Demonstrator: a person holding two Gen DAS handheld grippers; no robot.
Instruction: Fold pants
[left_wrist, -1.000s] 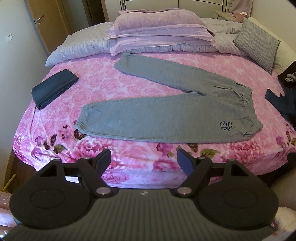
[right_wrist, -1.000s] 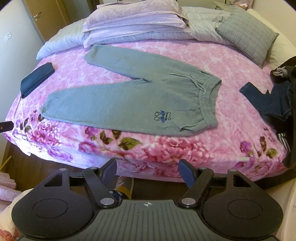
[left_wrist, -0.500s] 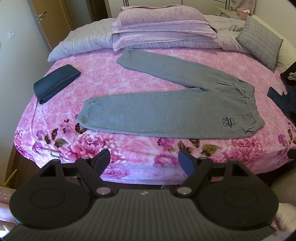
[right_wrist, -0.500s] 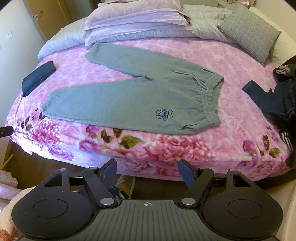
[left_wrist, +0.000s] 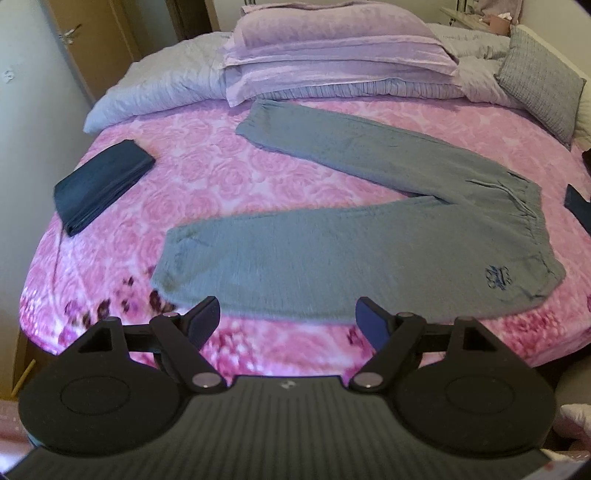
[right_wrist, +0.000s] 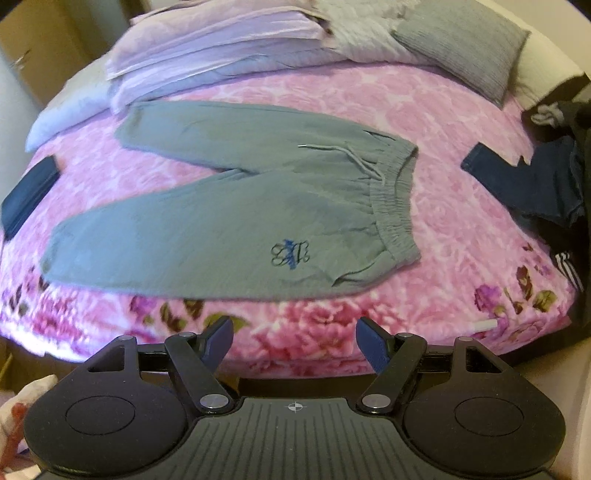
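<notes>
Grey sweatpants (left_wrist: 362, 251) (right_wrist: 236, 221) lie flat on the pink floral bedspread (left_wrist: 207, 177), legs spread in a V toward the left, elastic waistband at the right. A dark blue emblem (right_wrist: 290, 254) marks the near hip and a drawstring (right_wrist: 343, 155) trails from the waistband. My left gripper (left_wrist: 288, 317) hovers open just short of the near leg's lower edge. In the right wrist view my right gripper (right_wrist: 294, 338) stands open over the bed's front edge, short of the pants. Neither holds anything.
A folded dark navy garment (left_wrist: 101, 181) lies at the bed's left. Lilac pillows (left_wrist: 332, 51), a pale quilt and a grey cushion (right_wrist: 465, 44) fill the head end. A heap of dark clothes (right_wrist: 543, 177) sits at the right. A wooden door (left_wrist: 88, 40) stands far left.
Both grippers have moved forward toward the bed, so the pants loom larger and nearer the fingertips. The pants have not moved and both grippers stay open.
</notes>
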